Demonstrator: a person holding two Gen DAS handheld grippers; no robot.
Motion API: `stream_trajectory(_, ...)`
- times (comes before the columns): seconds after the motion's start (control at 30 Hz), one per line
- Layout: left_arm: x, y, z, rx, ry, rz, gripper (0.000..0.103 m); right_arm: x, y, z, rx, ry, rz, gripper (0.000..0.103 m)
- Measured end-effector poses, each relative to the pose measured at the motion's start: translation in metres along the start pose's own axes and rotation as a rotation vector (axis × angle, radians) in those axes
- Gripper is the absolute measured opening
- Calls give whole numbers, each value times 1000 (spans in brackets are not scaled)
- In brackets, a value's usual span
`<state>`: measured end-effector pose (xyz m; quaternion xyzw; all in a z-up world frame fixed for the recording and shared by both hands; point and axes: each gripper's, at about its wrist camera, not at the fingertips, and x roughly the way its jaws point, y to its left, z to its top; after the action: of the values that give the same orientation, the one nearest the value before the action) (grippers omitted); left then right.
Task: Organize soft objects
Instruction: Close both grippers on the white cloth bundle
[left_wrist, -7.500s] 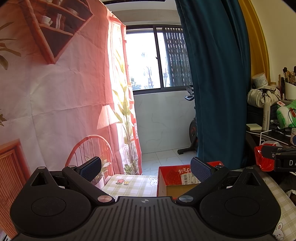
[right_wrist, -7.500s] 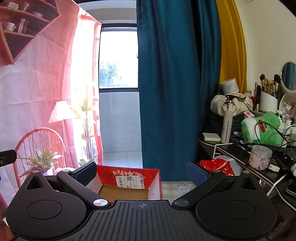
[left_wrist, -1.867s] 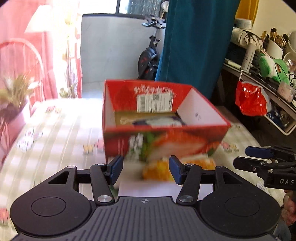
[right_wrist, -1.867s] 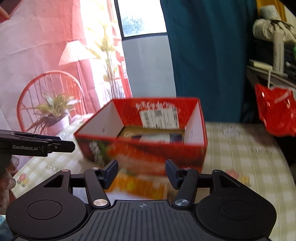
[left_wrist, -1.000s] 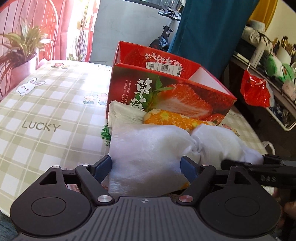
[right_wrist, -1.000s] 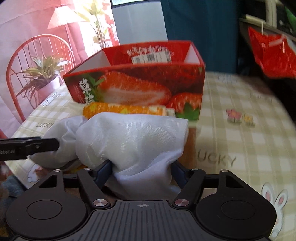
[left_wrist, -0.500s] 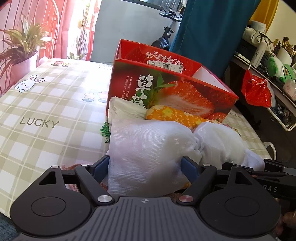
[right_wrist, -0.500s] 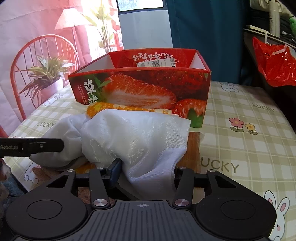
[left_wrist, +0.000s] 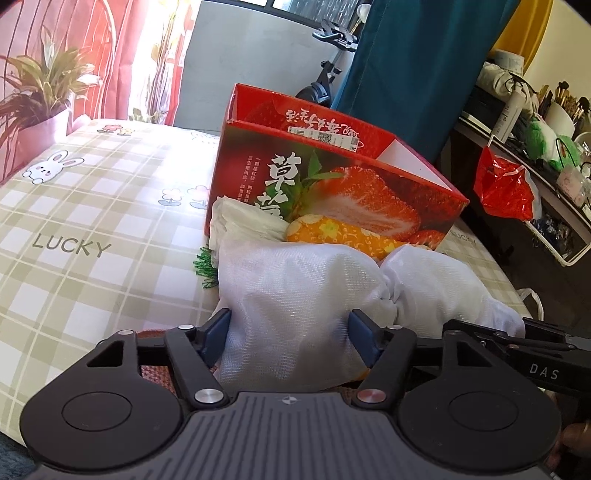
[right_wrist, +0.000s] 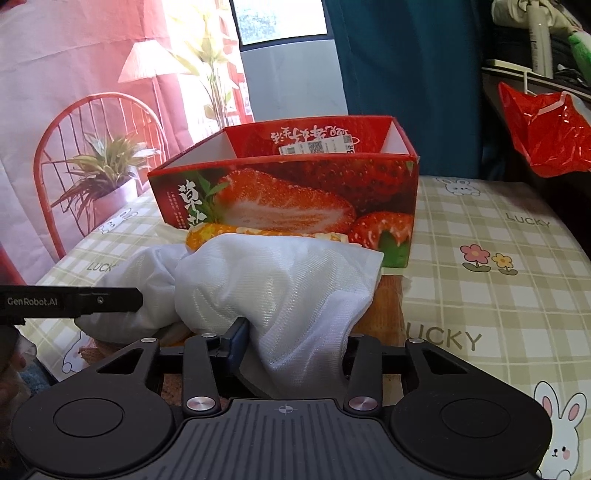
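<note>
On the checked tablecloth (left_wrist: 92, 206), a red strawberry box (left_wrist: 332, 184) stands at twelve o'clock. The white mesh bag (left_wrist: 295, 295) lies just before it. The left gripper (left_wrist: 290, 332) and right gripper (right_wrist: 293, 343) have just been closing, each pinching the bag's cloth.

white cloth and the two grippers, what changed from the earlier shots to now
Both grippers came down from facing the window to the white cloth in front of the strawberry box. The left gripper has just been closing, its pads now against the cloth's left bundle. The right gripper has just been closing and now pinches the cloth's right end. The box, orange toy and table stayed put.
</note>
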<state>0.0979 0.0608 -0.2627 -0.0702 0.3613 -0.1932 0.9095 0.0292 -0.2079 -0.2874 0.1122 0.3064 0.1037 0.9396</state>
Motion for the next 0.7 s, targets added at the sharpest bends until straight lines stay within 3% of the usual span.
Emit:
stream_trajectory(0.23,8,2,-4,6,22,-32,85,2,3,-2,-8,-8,0,42)
stream_trajectory(0.4,10,-2,-6,33,20,-36,83,3,-1,-2,10,-16,5,41)
stream_trajectory(0.5,11,-2,-6,27,25,-51,71,3,-3,-3,20,-14,24,34)
stream_trajectory(0.57,9,1,-6,15,23,-62,57,4,-2,-3,36,-2,50,22)
stream_trajectory(0.7,5,1,-6,10,3,-76,36,3,1,-4,31,0,75,15)
